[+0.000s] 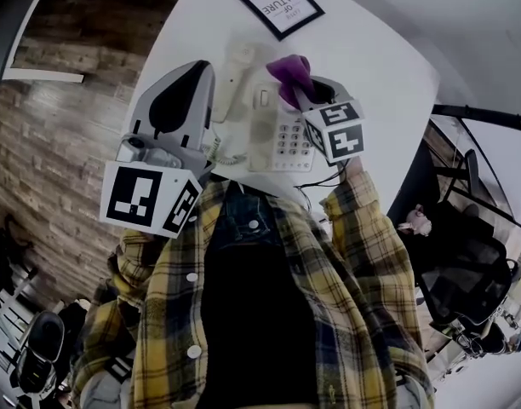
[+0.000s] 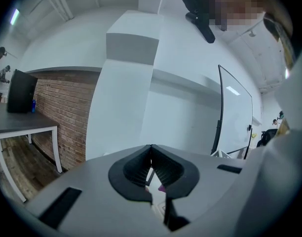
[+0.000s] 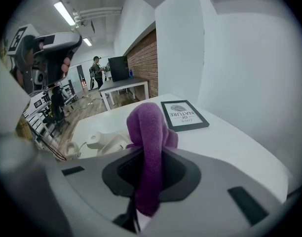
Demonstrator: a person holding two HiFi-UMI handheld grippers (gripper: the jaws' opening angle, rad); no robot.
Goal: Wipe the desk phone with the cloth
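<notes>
A beige desk phone (image 1: 273,135) sits on the white table (image 1: 388,75), its handset (image 1: 233,79) resting on the left side. My right gripper (image 1: 296,94) hangs over the phone's upper part, shut on a purple cloth (image 1: 289,71). In the right gripper view the cloth (image 3: 150,132) bulges up out of the jaws and hides their tips, with the handset (image 3: 104,142) just beyond it. My left gripper (image 1: 201,71) hovers left of the handset, raised off the table. Its jaws meet at the tips and hold nothing (image 2: 151,148).
A framed print (image 1: 276,0) lies at the table's far side. The phone's coiled cord (image 1: 226,153) trails near the table's front edge. A dark office chair (image 1: 465,262) stands to the right. Brick wall and wood floor lie left. A grey table (image 3: 124,85) and people stand far off.
</notes>
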